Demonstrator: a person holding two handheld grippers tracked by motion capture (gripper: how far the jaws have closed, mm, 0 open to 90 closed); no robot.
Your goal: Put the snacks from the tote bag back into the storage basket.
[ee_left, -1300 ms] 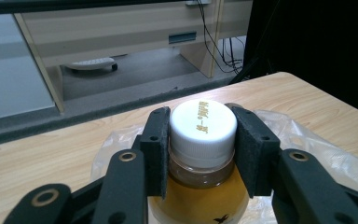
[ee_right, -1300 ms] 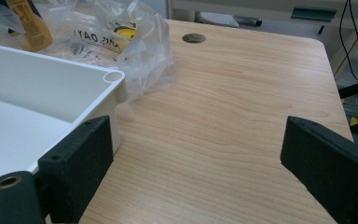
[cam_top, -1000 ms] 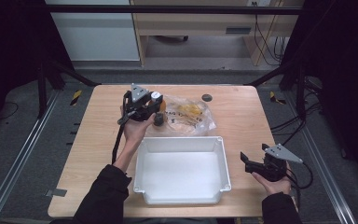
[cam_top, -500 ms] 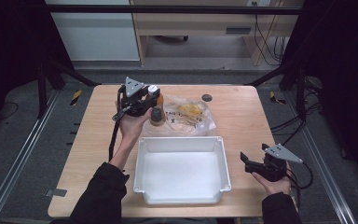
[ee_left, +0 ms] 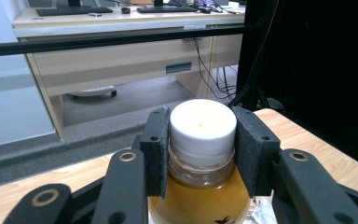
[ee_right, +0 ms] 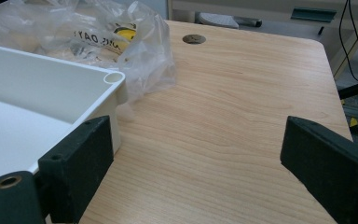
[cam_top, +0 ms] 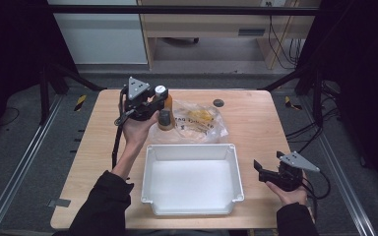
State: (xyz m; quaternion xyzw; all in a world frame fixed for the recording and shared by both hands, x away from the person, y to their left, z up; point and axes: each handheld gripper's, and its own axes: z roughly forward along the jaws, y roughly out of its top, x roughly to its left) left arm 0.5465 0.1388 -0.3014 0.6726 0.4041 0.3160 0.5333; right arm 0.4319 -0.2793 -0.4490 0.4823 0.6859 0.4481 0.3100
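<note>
- The right claw (cam_top: 268, 166) is nearest, low at the right side of the wooden surface (cam_top: 256, 128), just beside the white bin (cam_top: 192, 204).
- Its two black jaws stand wide apart, with nothing between them. In the right gripper view only bare wood lies in the gap, and the bin's corner (ee_right: 114, 79) is by one jaw.
- The white bin sits in the middle of the surface, on the near side. I see nothing in it.
- Just past the bin lies a clear plastic bag (cam_top: 199, 123) with yellow things and some print on it. It is crumpled and rests on the surface, touching the bin's far rim or very close to it.
- The left claw (cam_top: 160, 104) is up by the bag's left end, near the far edge of the surface. It is squeezed onto a bottle (cam_top: 164, 110) with a white cap (ee_left: 202, 123).
- In the left gripper view the two pads press on the cap from both sides, and the bottle (ee_left: 200, 196) below is clear with orange-yellow drink in it.
- The bottle stands upright. Its long way runs up and down, with the cap on top and the bottom end pointing down at the surface.
- I cannot tell if the bottom of the bottle touches the surface.
- Farther off, a small dark round spot (cam_top: 218, 103) sits in the wood behind the bag.
</note>
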